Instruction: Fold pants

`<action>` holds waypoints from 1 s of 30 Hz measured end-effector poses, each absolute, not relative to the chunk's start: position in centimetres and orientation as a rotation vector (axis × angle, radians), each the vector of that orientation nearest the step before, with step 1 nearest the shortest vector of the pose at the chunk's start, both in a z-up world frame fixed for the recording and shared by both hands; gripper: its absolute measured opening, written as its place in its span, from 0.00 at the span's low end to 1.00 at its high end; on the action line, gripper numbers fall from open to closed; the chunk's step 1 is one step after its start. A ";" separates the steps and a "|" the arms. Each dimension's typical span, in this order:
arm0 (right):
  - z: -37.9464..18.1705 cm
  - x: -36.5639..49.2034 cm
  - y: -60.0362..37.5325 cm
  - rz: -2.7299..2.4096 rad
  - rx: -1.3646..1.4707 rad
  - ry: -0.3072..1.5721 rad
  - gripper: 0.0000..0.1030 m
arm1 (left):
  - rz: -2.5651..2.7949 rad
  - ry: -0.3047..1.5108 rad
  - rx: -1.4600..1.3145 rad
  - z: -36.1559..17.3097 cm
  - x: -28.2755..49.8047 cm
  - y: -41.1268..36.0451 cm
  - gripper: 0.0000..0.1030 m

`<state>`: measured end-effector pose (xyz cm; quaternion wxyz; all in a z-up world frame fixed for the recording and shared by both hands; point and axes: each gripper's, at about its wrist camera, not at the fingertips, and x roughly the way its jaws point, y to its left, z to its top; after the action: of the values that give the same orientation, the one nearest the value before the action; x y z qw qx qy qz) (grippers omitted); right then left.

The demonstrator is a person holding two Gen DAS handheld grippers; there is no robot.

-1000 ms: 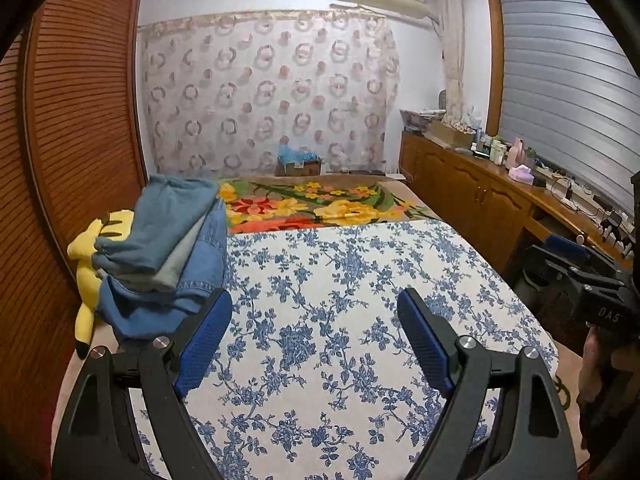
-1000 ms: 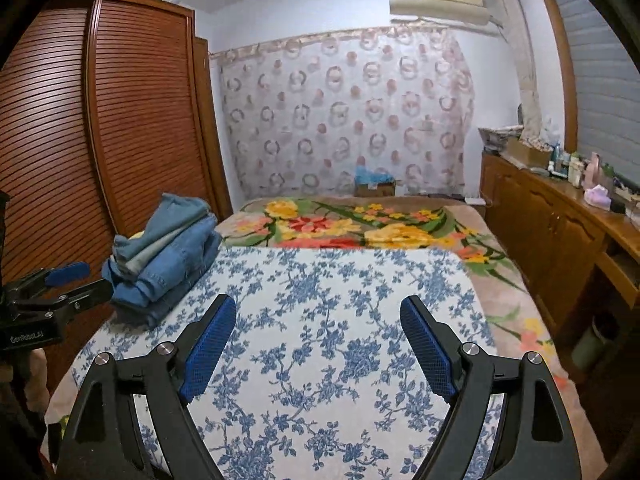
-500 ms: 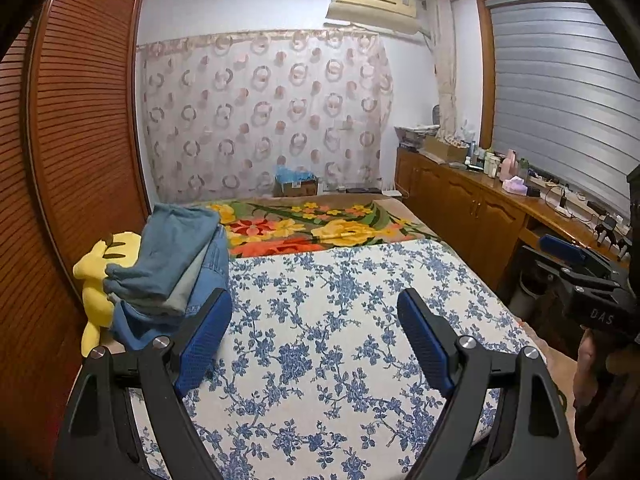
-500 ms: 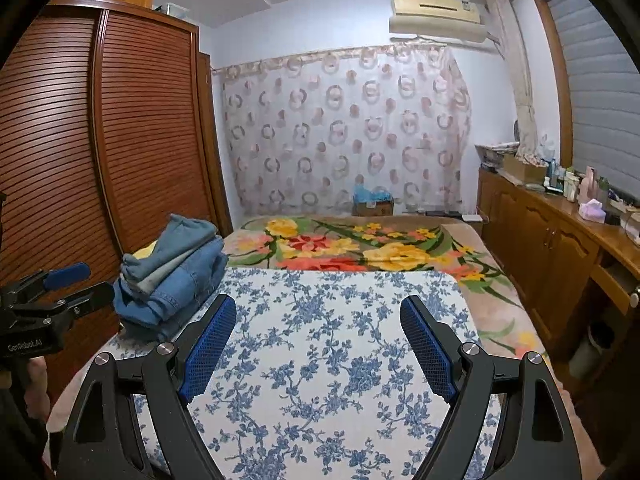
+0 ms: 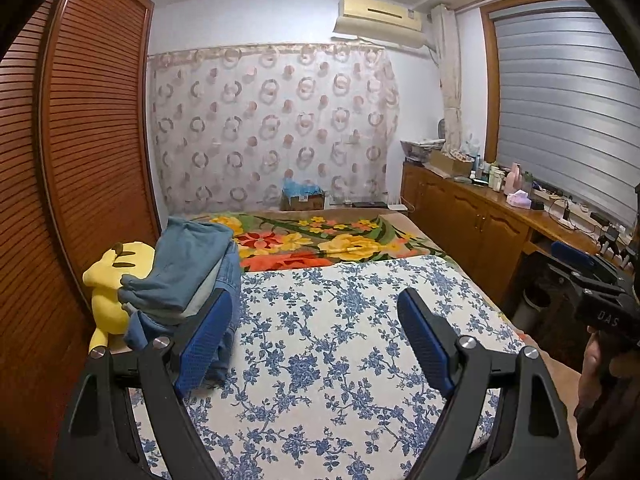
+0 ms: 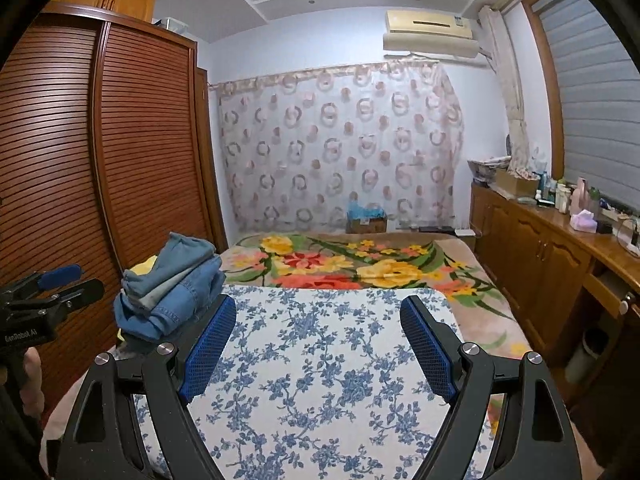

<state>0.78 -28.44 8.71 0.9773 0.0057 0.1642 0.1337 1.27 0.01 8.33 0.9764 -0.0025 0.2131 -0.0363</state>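
A pile of folded blue denim pants (image 5: 180,280) sits at the left edge of the bed, on the blue-flowered white sheet (image 5: 340,340). It also shows in the right wrist view (image 6: 172,284). My left gripper (image 5: 314,334) is open and empty, held above the near part of the sheet, with the pile just beyond its left finger. My right gripper (image 6: 318,340) is open and empty, above the sheet to the right of the pile. Each gripper shows at the edge of the other's view.
A yellow plush toy (image 5: 110,284) lies behind the pile against the slatted wooden wardrobe (image 5: 80,160). A bright floral blanket (image 5: 320,244) covers the far half of the bed. A wooden cabinet counter (image 5: 500,216) with bottles runs along the right.
Both grippers have tilted upward and drawn back a little, so more wall and ceiling show. The pants pile has not moved. Both stay open.
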 end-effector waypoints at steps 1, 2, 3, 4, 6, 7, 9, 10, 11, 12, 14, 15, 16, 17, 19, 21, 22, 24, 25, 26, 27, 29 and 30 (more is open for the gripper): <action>8.6 0.9 -28.5 0.271 0.013 0.332 0.83 | -0.075 0.429 -0.005 8.3 1.3 0.0 0.83; 8.7 0.9 -28.4 0.272 0.013 0.332 0.83 | -0.076 0.430 -0.006 8.3 1.2 0.1 0.83; 8.7 0.9 -28.4 0.269 0.012 0.332 0.83 | -0.075 0.431 -0.006 8.4 1.2 0.1 0.83; 8.6 0.9 -28.4 0.271 0.012 0.332 0.83 | -0.075 0.430 -0.005 8.3 1.2 0.1 0.83; 8.6 0.9 -28.4 0.270 0.011 0.333 0.83 | -0.076 0.432 -0.005 8.3 1.2 0.1 0.83; 8.6 1.0 -28.4 0.270 0.011 0.334 0.83 | -0.077 0.432 -0.005 8.4 1.1 0.2 0.83; 8.6 1.0 -28.3 0.271 0.011 0.335 0.83 | -0.075 0.431 -0.008 8.3 1.2 0.2 0.83; 8.6 0.9 -28.4 0.271 0.011 0.335 0.83 | -0.076 0.431 -0.009 8.4 1.1 0.2 0.83; 8.7 0.9 -28.4 0.272 0.010 0.334 0.83 | -0.075 0.432 -0.006 8.3 1.2 0.1 0.83; 8.7 0.9 -28.4 0.271 0.010 0.334 0.83 | -0.073 0.431 -0.007 8.3 1.2 0.2 0.83; 8.7 0.9 -28.4 0.272 0.011 0.334 0.83 | -0.075 0.431 -0.007 8.3 1.2 0.1 0.83; 8.7 0.9 -28.4 0.272 0.011 0.334 0.83 | -0.075 0.431 -0.007 8.4 1.2 0.2 0.83; 8.7 1.0 -28.4 0.272 0.011 0.334 0.83 | -0.075 0.431 -0.006 8.3 1.2 0.2 0.83; 8.7 0.9 -28.4 0.273 0.012 0.334 0.83 | -0.075 0.431 -0.006 8.3 1.2 0.2 0.83; 8.7 0.9 -28.4 0.272 0.011 0.334 0.83 | -0.076 0.431 -0.006 8.3 1.2 0.2 0.83; 8.7 0.9 -28.4 0.272 0.012 0.335 0.83 | -0.075 0.432 -0.006 8.4 1.2 0.2 0.83; 8.7 0.9 -28.4 0.273 0.012 0.334 0.83 | -0.075 0.432 -0.006 8.3 1.2 0.2 0.83; 8.7 0.9 -28.4 0.272 0.012 0.335 0.83 | -0.075 0.431 -0.006 8.4 1.2 0.3 0.83; 8.7 0.9 -28.4 0.274 0.012 0.335 0.83 | -0.075 0.431 -0.007 8.4 1.3 0.2 0.83; 8.6 0.9 -28.4 0.274 0.013 0.335 0.83 | -0.076 0.432 -0.007 8.4 1.3 0.2 0.83; 8.7 0.9 -28.4 0.274 0.012 0.336 0.83 | -0.076 0.431 -0.006 8.4 1.2 0.3 0.83; 8.7 0.9 -28.4 0.274 0.010 0.335 0.83 | -0.075 0.432 -0.006 8.4 1.3 0.2 0.83; 8.7 0.9 -28.4 0.276 0.012 0.335 0.83 | -0.075 0.432 -0.007 8.4 1.2 0.3 0.83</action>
<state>0.91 -28.43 8.65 0.9766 0.0057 0.1661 0.1368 1.22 0.31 8.40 0.9760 -0.0034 0.2144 -0.0374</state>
